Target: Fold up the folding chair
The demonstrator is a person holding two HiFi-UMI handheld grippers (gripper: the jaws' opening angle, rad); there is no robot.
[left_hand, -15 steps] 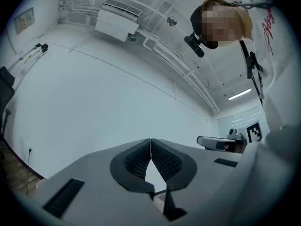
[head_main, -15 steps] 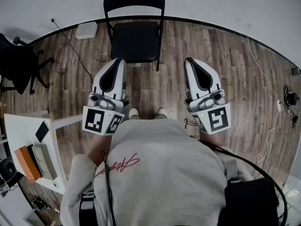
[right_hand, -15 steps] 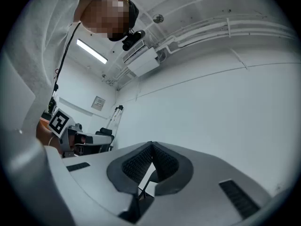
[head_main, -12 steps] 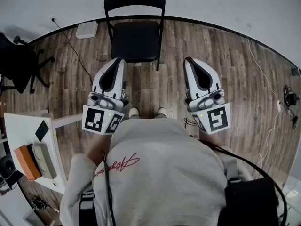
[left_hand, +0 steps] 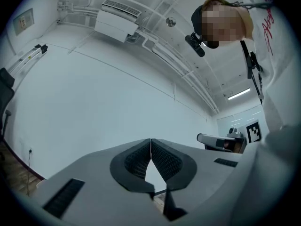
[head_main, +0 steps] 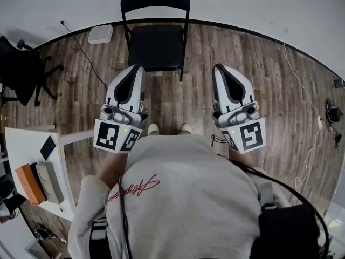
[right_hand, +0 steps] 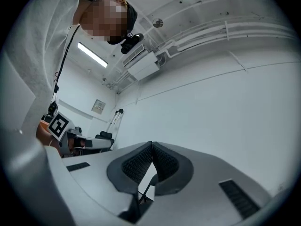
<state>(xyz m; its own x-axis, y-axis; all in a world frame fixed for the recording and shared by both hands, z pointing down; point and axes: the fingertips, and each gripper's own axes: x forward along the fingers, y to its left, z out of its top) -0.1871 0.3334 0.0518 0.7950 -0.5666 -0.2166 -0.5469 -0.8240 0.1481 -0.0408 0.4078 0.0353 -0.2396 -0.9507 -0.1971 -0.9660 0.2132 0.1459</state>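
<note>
I hold my left gripper (head_main: 136,70) and my right gripper (head_main: 218,68) side by side in front of my chest, well apart from each other, both pointing away from me and tilted slightly upward. In the left gripper view the two dark ribbed pads (left_hand: 135,160) meet at their tips, so the jaws are pressed together with nothing pinched between them. The right gripper view shows the same, its ribbed pads (right_hand: 165,165) closed tip to tip on nothing, with only the white wall (right_hand: 225,112) beyond them.

The black metal folding chair with a padded seat (head_main: 156,46) stands unfolded at the far side of the room, its rounded backrest against the white wall and its seat flat and facing me. It sits between the lines of my two grippers. From the head view the tip of my left gripper lies just beside the near left corner of the seat, though I cannot tell whether it touches it. The right gripper is clear of the chair, off to its right.

My two light shoes (head_main: 153,128) stand on the brown wood-plank floor (head_main: 259,80), between the grippers and near to me. At the far left there is a black wheeled office chair (head_main: 21,74), and a white flat box (head_main: 98,34) lies on the floor by the wall. A white table (head_main: 24,144) is at my near left, with an orange block (head_main: 28,183) on it.
</note>
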